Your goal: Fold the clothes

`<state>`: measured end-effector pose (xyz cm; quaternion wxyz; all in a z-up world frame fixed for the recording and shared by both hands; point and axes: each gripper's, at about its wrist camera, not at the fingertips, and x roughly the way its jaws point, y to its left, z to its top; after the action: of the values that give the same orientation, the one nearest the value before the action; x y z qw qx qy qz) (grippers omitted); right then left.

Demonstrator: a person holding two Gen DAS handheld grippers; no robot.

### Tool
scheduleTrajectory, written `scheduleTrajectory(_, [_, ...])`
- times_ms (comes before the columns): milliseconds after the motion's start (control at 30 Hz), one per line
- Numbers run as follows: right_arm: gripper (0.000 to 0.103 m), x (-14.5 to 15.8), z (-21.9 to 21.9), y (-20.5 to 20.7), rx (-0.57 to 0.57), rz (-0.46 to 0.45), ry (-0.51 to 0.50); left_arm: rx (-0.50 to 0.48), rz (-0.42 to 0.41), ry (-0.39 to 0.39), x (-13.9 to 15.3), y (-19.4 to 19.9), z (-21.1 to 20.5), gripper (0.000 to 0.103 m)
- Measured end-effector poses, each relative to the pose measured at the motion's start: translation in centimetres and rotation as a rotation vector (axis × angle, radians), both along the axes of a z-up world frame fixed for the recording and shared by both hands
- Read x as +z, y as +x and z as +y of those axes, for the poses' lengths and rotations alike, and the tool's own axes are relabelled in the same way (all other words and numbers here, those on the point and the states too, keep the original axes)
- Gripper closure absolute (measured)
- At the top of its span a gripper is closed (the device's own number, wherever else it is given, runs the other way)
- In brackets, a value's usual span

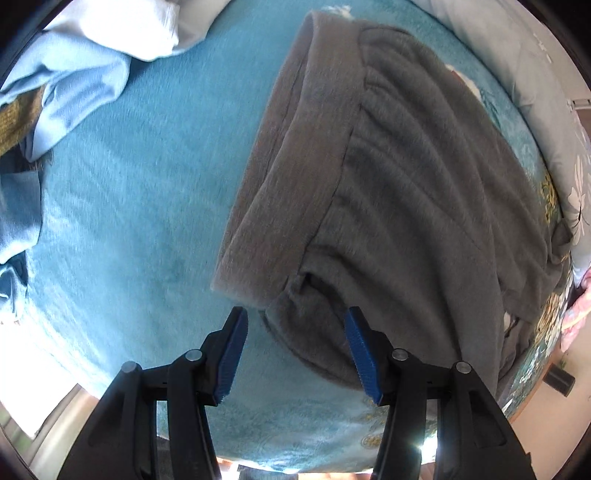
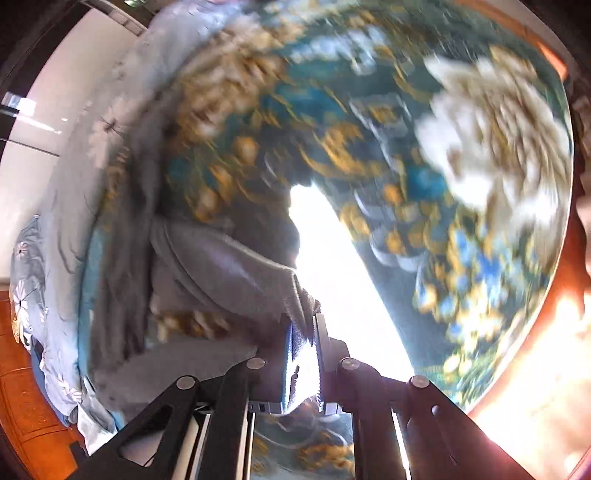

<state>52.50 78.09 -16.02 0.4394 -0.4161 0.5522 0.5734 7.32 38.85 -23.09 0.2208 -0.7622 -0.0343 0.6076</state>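
A grey fleece garment (image 1: 388,177) lies on a teal bed cover (image 1: 129,206), its folded waistband edge toward the left. My left gripper (image 1: 295,317) is open, its blue pads on either side of the garment's near corner without closing on it. In the blurred right wrist view, my right gripper (image 2: 303,325) is shut on an edge of the same grey garment (image 2: 221,266) and holds it above the flowered part of the bed cover (image 2: 406,184).
A pale blue garment (image 1: 74,85) and a white one (image 1: 147,26) lie at the far left of the bed. A light floral quilt (image 2: 55,240) is bunched along the bed's edge. Orange wooden furniture (image 2: 29,398) stands beside it.
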Motion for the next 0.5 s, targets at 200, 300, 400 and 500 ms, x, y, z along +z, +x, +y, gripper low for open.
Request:
scheduleTrajectory(200, [0.081, 1.0, 0.0, 0.0, 0.025, 0.012, 0.055, -0.050, 0.014, -0.009, -0.1, 1.3, -0.8, 0.047])
scheduleTrajectory(300, [0.075, 2.5, 0.6, 0.0, 0.040, 0.010, 0.108, -0.052, 0.020, -0.002, 0.2, 1.8, -1.0, 0.047])
scheduleTrajectory(400, [0.073, 2.4, 2.3, -0.3, 0.060, 0.011, 0.119, -0.084, 0.037, 0.010, 1.0, 2.6, -0.6, 0.047])
scheduleTrajectory(500, [0.066, 1.0, 4.3, -1.5, 0.101, 0.016, 0.095, -0.134, 0.075, 0.026, 2.2, 3.8, 0.4, 0.047])
